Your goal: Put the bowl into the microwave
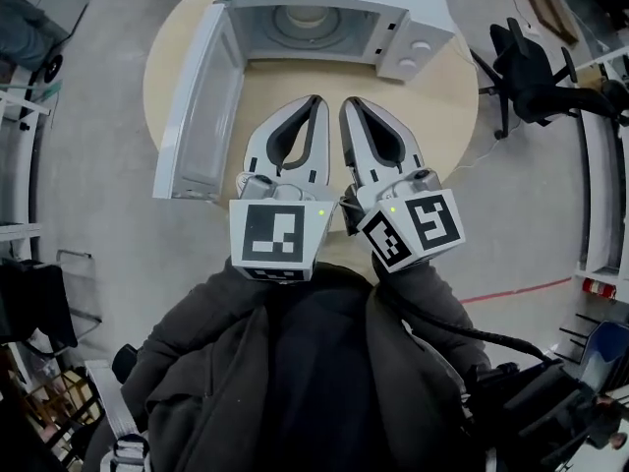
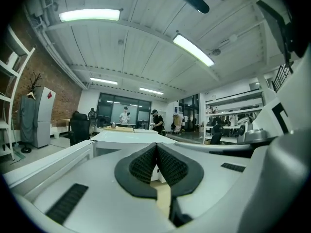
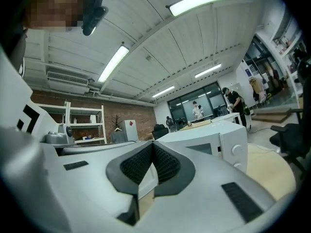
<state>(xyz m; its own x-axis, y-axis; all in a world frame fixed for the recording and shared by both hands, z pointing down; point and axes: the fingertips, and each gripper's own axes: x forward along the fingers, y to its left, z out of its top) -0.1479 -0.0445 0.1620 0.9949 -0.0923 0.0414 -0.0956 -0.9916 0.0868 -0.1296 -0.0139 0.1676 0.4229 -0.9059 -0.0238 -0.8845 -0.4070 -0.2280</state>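
Note:
A white microwave [image 1: 324, 18] stands at the far side of a round wooden table [image 1: 432, 126], its door [image 1: 201, 106] swung wide to the left. Inside the cavity lies a round pale shape [image 1: 305, 23]; I cannot tell whether it is the bowl or the turntable. My left gripper [image 1: 319, 99] and right gripper [image 1: 346, 102] hover side by side over the table, tips toward the microwave, both shut and holding nothing. In the left gripper view the black pads [image 2: 156, 147] meet in front of the microwave [image 2: 131, 139]. The right gripper view shows its pads [image 3: 153, 147] closed, with the microwave [image 3: 214, 135] to the right.
A black office chair [image 1: 536, 72] stands right of the table. A red line [image 1: 516, 290] marks the floor at the right. Shelving [image 1: 20, 106] lines the left edge. Several people [image 2: 124, 115] stand far off in the room.

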